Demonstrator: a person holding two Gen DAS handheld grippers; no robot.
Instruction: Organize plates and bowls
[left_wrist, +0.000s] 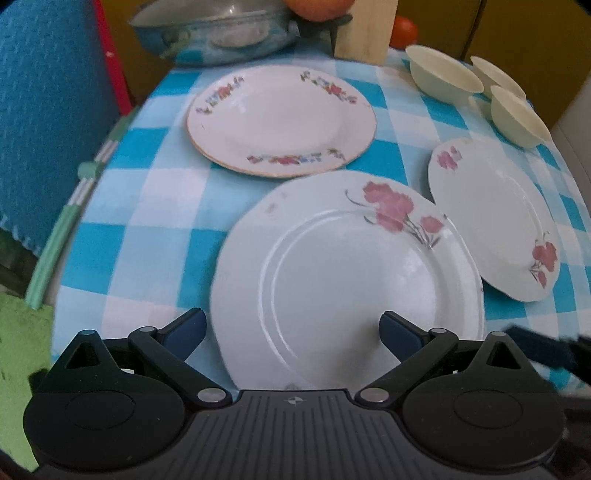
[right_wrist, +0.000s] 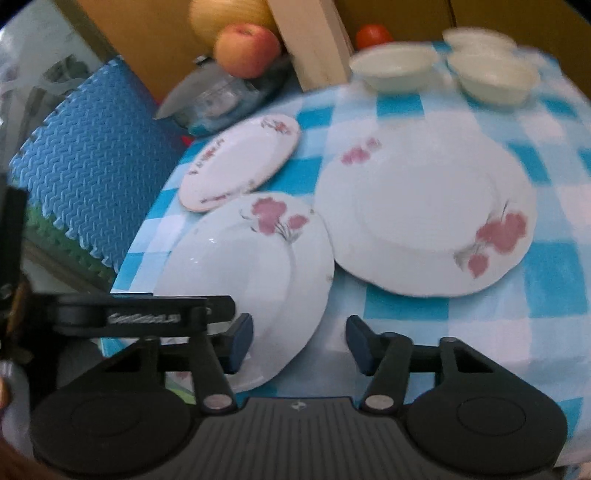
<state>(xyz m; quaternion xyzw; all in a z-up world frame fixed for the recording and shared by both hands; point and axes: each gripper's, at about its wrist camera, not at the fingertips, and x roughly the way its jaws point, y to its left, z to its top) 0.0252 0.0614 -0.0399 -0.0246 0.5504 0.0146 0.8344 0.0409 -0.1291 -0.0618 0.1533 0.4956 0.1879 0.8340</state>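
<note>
A white plate with pink flowers (left_wrist: 351, 277) lies nearest on the blue-checked cloth (left_wrist: 155, 206). My left gripper (left_wrist: 293, 330) is open wide over its near rim, one finger off the plate's left edge and the other above the plate. In the right wrist view the same plate (right_wrist: 251, 277) has its right rim between the jaws of my right gripper (right_wrist: 300, 343), which stand apart and do not press it. A second pink-flowered plate (right_wrist: 424, 218) lies to its right and a gold-rimmed floral plate (left_wrist: 280, 118) behind. Three cream bowls (left_wrist: 443, 74) stand at the back right.
A glass lidded dish (left_wrist: 214, 33), an apple (right_wrist: 247, 50), a wooden block (left_wrist: 365, 29) and a small red fruit (left_wrist: 404, 31) crowd the back edge. A blue foam mat (left_wrist: 48, 110) stands past the table's left edge. The left gripper's body (right_wrist: 147, 317) shows in the right wrist view.
</note>
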